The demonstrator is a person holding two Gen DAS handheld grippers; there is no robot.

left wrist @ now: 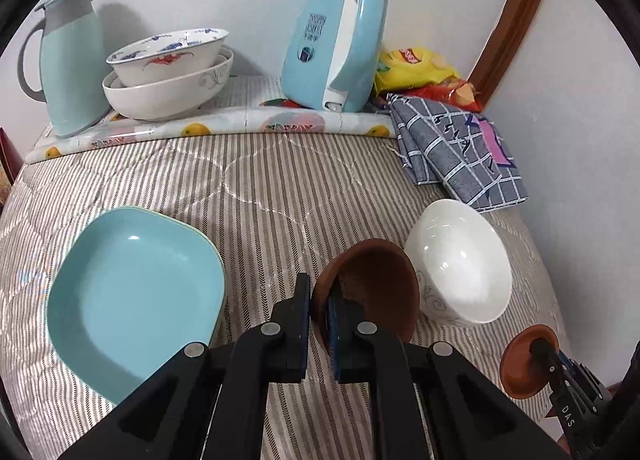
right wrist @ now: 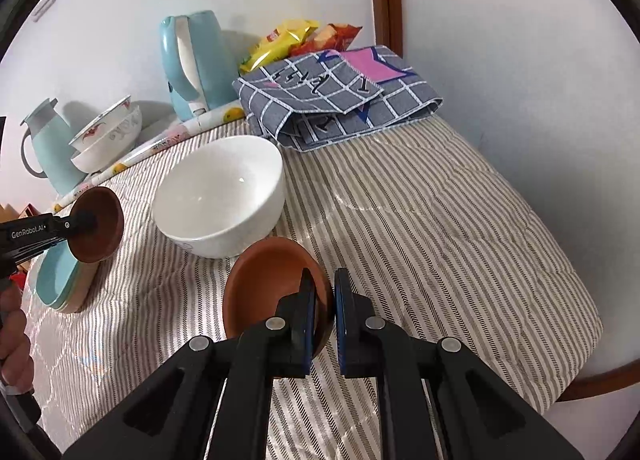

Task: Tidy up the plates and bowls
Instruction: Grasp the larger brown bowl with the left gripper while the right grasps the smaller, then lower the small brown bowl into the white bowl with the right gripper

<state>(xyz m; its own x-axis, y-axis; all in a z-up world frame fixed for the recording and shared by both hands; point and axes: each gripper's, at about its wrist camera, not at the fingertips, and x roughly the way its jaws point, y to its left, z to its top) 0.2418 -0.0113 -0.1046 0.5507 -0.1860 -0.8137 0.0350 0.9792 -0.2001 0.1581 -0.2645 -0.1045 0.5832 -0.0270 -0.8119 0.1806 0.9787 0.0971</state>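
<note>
Both grippers are clamped on little brown dishes right now: the left gripper [left wrist: 319,302] pinches the rim of one brown dish [left wrist: 376,288], the right gripper [right wrist: 323,302] grips the other brown dish [right wrist: 272,280]. Both hang tilted above the striped cloth [right wrist: 420,228], near the white bowl [right wrist: 220,196]. Teal plates [left wrist: 136,292] sit stacked off to the left.
</note>
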